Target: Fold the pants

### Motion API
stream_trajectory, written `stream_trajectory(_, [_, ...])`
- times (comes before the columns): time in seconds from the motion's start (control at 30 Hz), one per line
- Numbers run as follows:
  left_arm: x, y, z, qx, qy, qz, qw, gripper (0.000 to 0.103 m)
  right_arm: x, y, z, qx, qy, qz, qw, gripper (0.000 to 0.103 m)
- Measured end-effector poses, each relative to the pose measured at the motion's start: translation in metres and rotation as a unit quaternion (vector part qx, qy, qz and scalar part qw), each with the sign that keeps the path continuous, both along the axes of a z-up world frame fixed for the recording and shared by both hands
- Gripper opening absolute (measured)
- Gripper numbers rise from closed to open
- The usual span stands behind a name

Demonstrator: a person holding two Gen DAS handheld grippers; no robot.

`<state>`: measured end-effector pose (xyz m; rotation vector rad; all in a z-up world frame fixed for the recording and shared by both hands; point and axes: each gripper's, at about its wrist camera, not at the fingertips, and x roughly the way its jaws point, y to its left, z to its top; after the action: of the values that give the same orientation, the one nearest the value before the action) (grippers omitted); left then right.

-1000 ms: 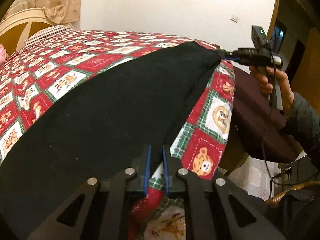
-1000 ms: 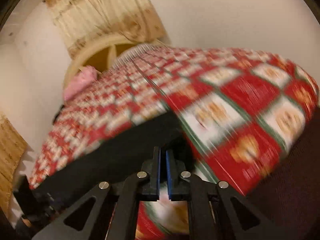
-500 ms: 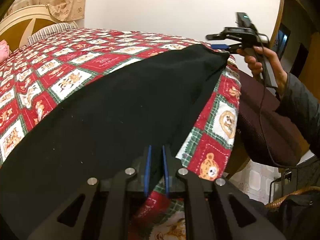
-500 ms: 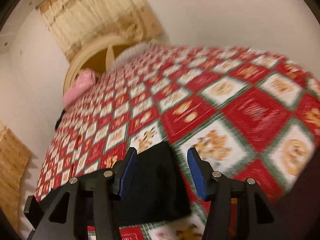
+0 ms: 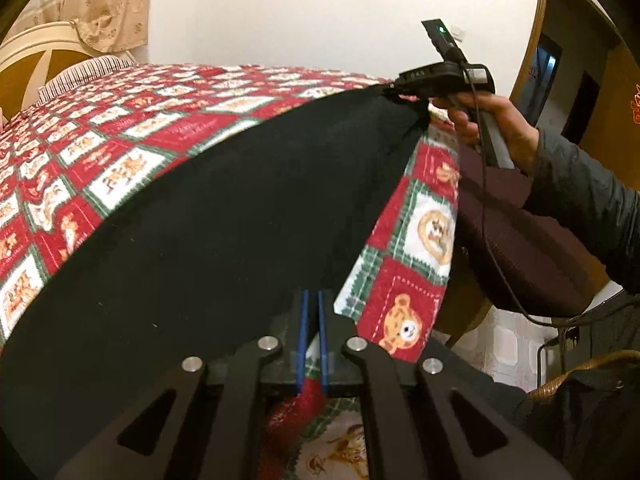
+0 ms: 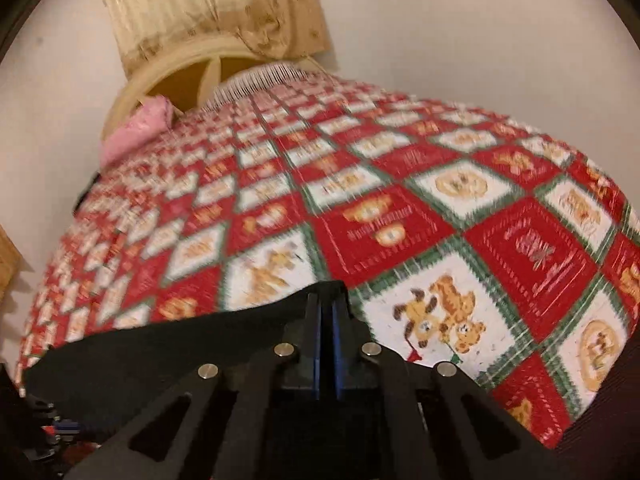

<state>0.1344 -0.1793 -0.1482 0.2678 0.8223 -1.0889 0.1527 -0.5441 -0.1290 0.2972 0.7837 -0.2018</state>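
Two closed grippers, one pair of black pants (image 5: 224, 216) spread across a bed quilt (image 5: 120, 152) of red, white and green squares printed with bears and tigers. Largest first: quilt running back to a cream headboard (image 6: 160, 76), a striped pillow (image 5: 80, 76) and a pink cushion (image 6: 132, 132), beige curtain (image 6: 208, 4) above, plain white wall (image 5: 280, 12) behind, wooden door frame (image 5: 536, 40) off to the right. Dark maroon fabric (image 5: 520, 248) hanging below the quilt's near edge (bed skirt or chair cover, cannot tell which). Pants lying flat along that near edge, one long hem running between both tools. Left gripper (image 5: 312, 344) pinched shut over the near end of the black cloth, blue pads almost meeting, some quilt seemingly caught beneath. Right gripper (image 6: 328, 344) likewise clamped narrow on the far corner, seen from the left camera in the person's right hand (image 5: 488, 124), cable trailing down. Likely reason for the paired hold: both ends of one edge gripped so the cloth lifts evenly and carries over as one straight fold rather than sagging in the middle. Judged early in the folding, no crease yet visible. Right view blurred, so fine detail at that pinch uncertain
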Motion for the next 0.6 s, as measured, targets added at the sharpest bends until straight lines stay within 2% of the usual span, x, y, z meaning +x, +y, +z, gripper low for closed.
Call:
stream_trajectory(0.07, [0.0,0.002,0.0,-0.005,0.003,0.004,1.0,0.005,-0.004,-0.002,-0.002,-0.001,-0.015,-0.002,1.0,0.008])
stream_trajectory(0.1, [0.0,0.003,0.001,-0.007,0.003,0.006,1.0,0.005,-0.008,-0.004,0.0,0.008,-0.018,-0.007,1.0,0.019])
stream_trajectory(0.13, [0.001,0.005,0.002,-0.011,0.002,0.012,0.9999,0.005,-0.012,-0.006,0.0,0.016,-0.017,-0.014,1.0,0.037])
stream_trajectory(0.2, [0.003,0.007,0.004,-0.013,-0.004,0.023,0.9996,0.005,-0.028,-0.008,0.005,0.032,-0.019,-0.032,0.999,0.056])
stream_trajectory(0.33, [0.004,0.006,0.006,-0.017,-0.012,0.034,0.9992,0.006,-0.071,0.001,0.022,0.043,-0.045,-0.051,0.997,0.056])
stream_trajectory(0.4, [0.002,0.003,0.005,-0.015,-0.016,0.032,0.9992,0.006,-0.09,0.009,0.026,0.066,-0.055,-0.051,0.995,0.056])
stream_trajectory(0.53, [0.0,-0.006,0.0,0.0,-0.025,0.029,0.9993,0.007,-0.108,0.029,0.016,0.091,-0.042,-0.044,0.994,0.056])
stream_trajectory(0.6, [-0.002,-0.007,0.0,0.003,-0.03,0.028,0.9991,0.012,-0.106,0.036,0.008,0.106,-0.035,-0.033,0.993,0.056])
